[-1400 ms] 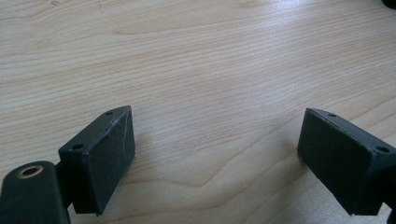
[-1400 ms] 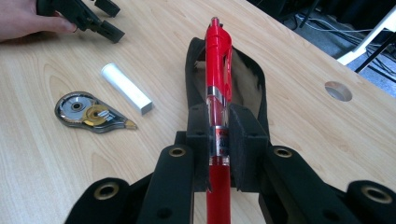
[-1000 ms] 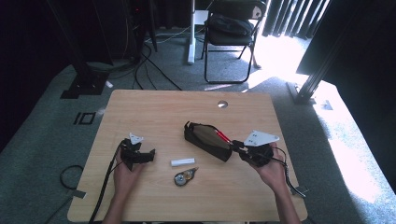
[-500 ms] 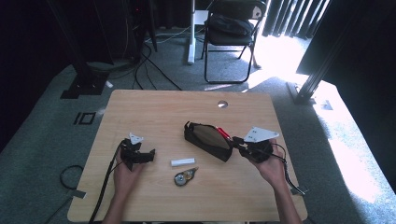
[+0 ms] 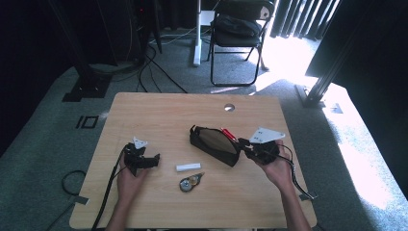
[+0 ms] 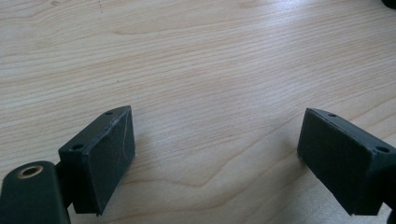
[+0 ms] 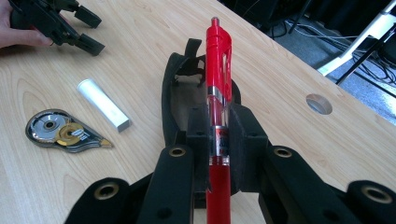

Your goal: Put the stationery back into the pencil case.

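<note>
My right gripper [image 7: 218, 135] is shut on a red pen [image 7: 218, 79], clamped near its clear middle section, its tip end pointing away over an open black pencil case [image 7: 180, 93]. From above, the right gripper [image 5: 245, 143] sits at the right end of the pencil case [image 5: 214, 144], the red pen [image 5: 228, 133] lying along the case's far edge. My left gripper [image 5: 155, 160] rests on the table at the left, open, its pads [image 6: 109, 154] wide apart over bare wood with nothing between them.
A white eraser stick [image 5: 188, 167] and a correction-tape dispenser [image 5: 190, 182] lie between the two grippers. The wooden table [image 5: 168, 113] has a cable hole [image 5: 229, 107] at the back. A folding chair [image 5: 238, 29] stands beyond the table.
The right gripper with the red pen has shifted slightly, staying by the pencil case's right end. The left gripper has not moved.
</note>
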`<state>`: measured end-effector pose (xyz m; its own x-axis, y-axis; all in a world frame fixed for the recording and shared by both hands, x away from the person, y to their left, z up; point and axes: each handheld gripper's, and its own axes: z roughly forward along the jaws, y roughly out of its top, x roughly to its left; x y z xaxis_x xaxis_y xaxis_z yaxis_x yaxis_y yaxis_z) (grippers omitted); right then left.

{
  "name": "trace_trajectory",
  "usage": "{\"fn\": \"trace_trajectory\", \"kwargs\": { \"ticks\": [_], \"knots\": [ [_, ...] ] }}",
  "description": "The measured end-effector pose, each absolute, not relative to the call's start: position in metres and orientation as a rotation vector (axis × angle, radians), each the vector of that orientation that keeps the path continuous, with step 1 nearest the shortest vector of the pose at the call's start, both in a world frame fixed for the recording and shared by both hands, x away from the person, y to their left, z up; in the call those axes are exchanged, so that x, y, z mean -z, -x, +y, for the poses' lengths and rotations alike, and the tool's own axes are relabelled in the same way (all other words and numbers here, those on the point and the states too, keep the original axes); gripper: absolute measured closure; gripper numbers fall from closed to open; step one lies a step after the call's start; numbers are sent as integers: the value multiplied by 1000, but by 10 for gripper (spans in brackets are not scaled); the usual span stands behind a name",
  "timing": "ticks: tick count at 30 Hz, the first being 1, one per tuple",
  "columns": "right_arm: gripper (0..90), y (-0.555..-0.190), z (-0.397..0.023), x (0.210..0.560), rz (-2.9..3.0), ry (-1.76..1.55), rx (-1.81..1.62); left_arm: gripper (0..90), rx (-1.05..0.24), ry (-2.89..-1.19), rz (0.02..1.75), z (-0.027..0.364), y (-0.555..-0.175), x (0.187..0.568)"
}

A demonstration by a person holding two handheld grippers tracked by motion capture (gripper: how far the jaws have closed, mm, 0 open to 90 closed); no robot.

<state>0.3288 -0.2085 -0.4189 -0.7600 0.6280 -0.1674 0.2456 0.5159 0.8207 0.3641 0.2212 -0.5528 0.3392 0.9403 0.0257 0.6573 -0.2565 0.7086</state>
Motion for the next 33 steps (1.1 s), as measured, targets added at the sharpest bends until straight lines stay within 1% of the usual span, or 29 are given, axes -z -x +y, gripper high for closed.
{"fn": "trace_trajectory", "kwargs": {
  "ticks": [33],
  "knots": [
    [794, -344, -196, 412, 2319, -689, -1145, 116, -607, -2008, 1394, 221, -364, 553]
  ]
}}
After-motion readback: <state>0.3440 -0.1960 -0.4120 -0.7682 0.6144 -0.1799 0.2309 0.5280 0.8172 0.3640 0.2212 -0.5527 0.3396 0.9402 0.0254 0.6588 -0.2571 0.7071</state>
